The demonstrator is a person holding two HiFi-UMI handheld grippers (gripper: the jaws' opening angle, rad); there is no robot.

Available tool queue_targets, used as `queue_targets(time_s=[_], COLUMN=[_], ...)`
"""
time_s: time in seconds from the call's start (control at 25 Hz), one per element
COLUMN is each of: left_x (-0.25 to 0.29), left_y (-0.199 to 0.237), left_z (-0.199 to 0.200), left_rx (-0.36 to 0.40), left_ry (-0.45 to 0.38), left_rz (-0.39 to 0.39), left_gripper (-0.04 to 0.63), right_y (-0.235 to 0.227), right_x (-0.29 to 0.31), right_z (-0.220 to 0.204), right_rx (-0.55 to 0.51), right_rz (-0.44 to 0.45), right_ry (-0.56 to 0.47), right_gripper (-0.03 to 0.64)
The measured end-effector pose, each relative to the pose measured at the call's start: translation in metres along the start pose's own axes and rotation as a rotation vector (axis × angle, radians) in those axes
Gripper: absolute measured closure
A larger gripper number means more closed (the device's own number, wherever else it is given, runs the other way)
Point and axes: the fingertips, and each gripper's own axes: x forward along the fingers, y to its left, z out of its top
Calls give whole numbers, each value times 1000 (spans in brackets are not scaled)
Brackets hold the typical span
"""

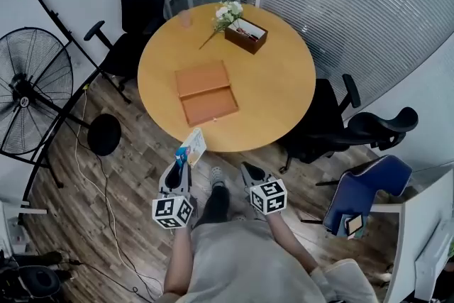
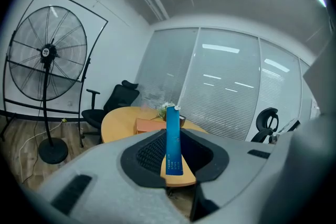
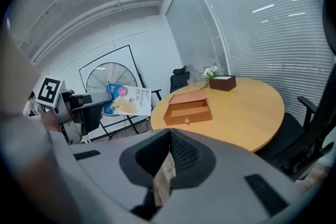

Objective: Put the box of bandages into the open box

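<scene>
The box of bandages point(image 1: 193, 147), blue and white, is held just off the near edge of the round table point(image 1: 284, 92). My left gripper point(image 1: 181, 165) is shut on it. In the left gripper view the box's blue edge point(image 2: 173, 139) stands upright between the jaws of that gripper point(image 2: 176, 159). The open wooden box point(image 1: 206, 93) lies on the table beyond, its lid folded back. My right gripper point(image 1: 250, 172) hangs beside the left one with nothing in it; its jaws point(image 3: 167, 157) look shut. From the right gripper view I see the bandage box point(image 3: 127, 100) and the open box point(image 3: 188, 107).
A dark brown box point(image 1: 247, 36) with white flowers point(image 1: 228, 10) stands at the table's far side. Black office chairs point(image 1: 138, 3) ring the table, with more chairs point(image 1: 355, 128) at the right. A large floor fan point(image 1: 32, 92) and a cable stand on the left.
</scene>
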Motion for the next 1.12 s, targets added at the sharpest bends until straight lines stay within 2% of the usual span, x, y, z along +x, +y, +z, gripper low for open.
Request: queue_targets(time_s=[0.2,0.56,1.12], left_x=[43,106,175], left_y=[20,50,88], left_z=[23,50,75], left_rx=[-10,-36,-78], left_ry=[-3,3,11], left_rz=[-5,-18,-70], left_gripper=[518,518,518], right_y=[-16,-36,-45], right_x=[32,88,147], right_z=[34,70,110], right_rx=[36,76,56], right_rz=[-8,13,13], right_ry=[-49,-46,-86], right_gripper=[620,620,620])
